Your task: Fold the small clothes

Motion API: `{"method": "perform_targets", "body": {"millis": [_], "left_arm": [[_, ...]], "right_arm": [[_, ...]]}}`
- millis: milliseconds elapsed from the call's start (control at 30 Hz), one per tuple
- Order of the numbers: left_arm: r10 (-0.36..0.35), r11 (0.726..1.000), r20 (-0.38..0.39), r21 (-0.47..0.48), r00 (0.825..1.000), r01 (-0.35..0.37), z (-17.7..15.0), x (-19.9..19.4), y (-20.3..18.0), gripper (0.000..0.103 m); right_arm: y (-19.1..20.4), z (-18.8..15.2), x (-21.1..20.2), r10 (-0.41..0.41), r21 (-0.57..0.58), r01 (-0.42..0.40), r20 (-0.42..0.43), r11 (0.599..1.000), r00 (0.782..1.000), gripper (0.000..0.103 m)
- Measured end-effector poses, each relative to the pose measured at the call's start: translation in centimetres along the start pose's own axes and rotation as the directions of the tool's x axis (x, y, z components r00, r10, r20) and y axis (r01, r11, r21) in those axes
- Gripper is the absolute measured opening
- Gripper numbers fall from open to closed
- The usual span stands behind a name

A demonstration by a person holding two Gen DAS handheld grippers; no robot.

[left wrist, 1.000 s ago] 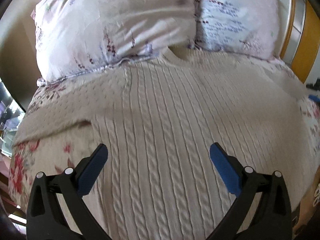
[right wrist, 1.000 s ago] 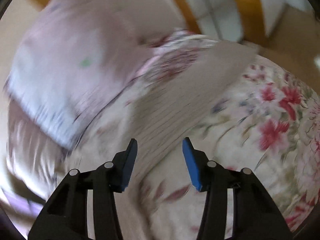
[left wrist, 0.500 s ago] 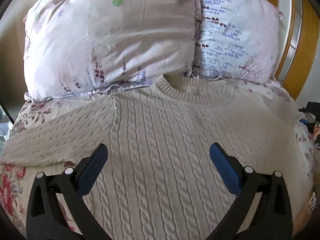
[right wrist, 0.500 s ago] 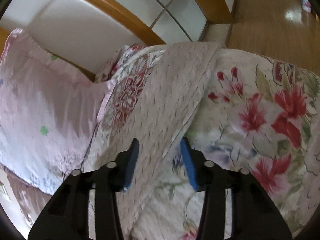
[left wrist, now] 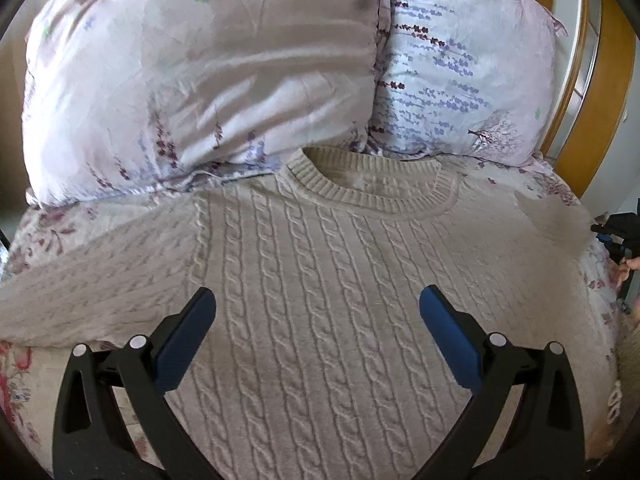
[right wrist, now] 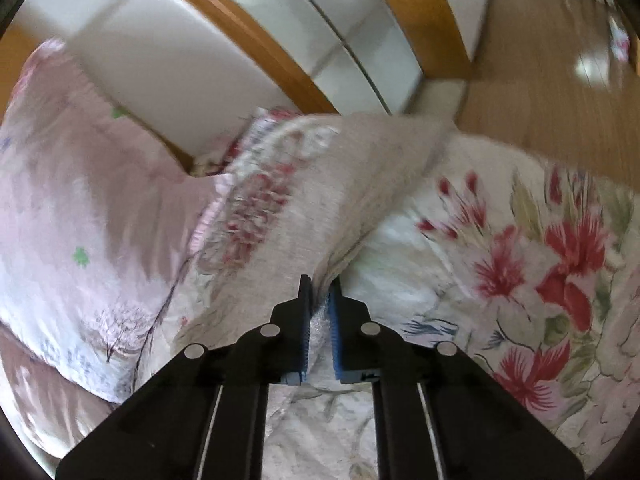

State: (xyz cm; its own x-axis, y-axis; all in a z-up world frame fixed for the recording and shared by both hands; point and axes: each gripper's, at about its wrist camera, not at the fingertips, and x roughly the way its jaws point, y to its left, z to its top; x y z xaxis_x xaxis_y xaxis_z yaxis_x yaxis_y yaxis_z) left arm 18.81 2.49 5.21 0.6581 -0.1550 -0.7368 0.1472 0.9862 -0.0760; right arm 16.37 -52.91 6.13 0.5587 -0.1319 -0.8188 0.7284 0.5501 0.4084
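Note:
A cream cable-knit sweater lies flat, front up, on a floral bedspread, its collar toward the pillows. My left gripper is open and empty, hovering over the sweater's chest. In the right wrist view my right gripper is shut on the edge of the sweater's right sleeve, which stretches away toward the bed's far edge. The right gripper also shows at the right edge of the left wrist view.
Two floral pillows stand against a wooden headboard behind the collar. The bedspread with red flowers lies to the right of the sleeve. Wooden floor lies beyond the bed's edge.
My right gripper has closed on the sleeve's edge; it was open half a second ago. The left gripper has drawn back and tilted, so the collar and pillows sit lower in its view.

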Motion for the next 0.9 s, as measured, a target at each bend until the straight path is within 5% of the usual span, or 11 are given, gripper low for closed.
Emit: {"method": "perform_targets", "body": {"millis": [133,233,333,467,667,733,767,900], "left_arm": [[-0.034,0.999,0.002,-0.037,0.999,0.035,-0.1,0.6,0.2,0.101],[-0.026,0.999,0.036,-0.038,0.999,0.027,-0.2,0.6,0.0,0.101],[-0.036,0.998,0.058,-0.042,0.998,0.039,-0.1,0.5,-0.2,0.101],[-0.117,0.99,0.077,-0.072,0.99,0.123,0.0,0.6,-0.3,0.101],[-0.248,0.947,0.049,-0.198,0.968,0.253,-0.5,1.4,1.1,0.101],[-0.277,0.927,0.049,-0.249,0.96,0.28,-0.8,1.6,1.9,0.101],[-0.287,0.918,0.047,-0.272,0.957,0.289,-1.0,1.7,2.3,0.101],[-0.318,0.897,0.033,-0.313,0.947,0.312,-1.1,2.0,3.0,0.101]], "right_arm": [[3.8,-0.6,-2.6,0.063,-0.155,-0.053,0.063,0.987,0.996,0.009],[7.9,-2.8,-5.1,0.193,-0.283,-0.173,0.044,0.943,0.98,0.009],[12.5,-7.9,-6.9,0.337,-0.42,-0.343,-0.091,0.84,0.937,0.009],[15.0,-14.8,-5.3,0.334,-0.464,-0.444,-0.302,0.767,0.893,0.009],[15.2,-18.2,-2.6,0.266,-0.436,-0.45,-0.419,0.78,0.868,0.014],[14.9,-17.9,-2.8,0.288,-0.392,-0.464,-0.43,0.794,0.856,0.042],[14.6,-17.2,-2.8,0.3,-0.357,-0.459,-0.419,0.813,0.857,0.048],[13.3,-15.8,-2.1,0.288,-0.271,-0.399,-0.372,0.876,0.883,0.051]]}}
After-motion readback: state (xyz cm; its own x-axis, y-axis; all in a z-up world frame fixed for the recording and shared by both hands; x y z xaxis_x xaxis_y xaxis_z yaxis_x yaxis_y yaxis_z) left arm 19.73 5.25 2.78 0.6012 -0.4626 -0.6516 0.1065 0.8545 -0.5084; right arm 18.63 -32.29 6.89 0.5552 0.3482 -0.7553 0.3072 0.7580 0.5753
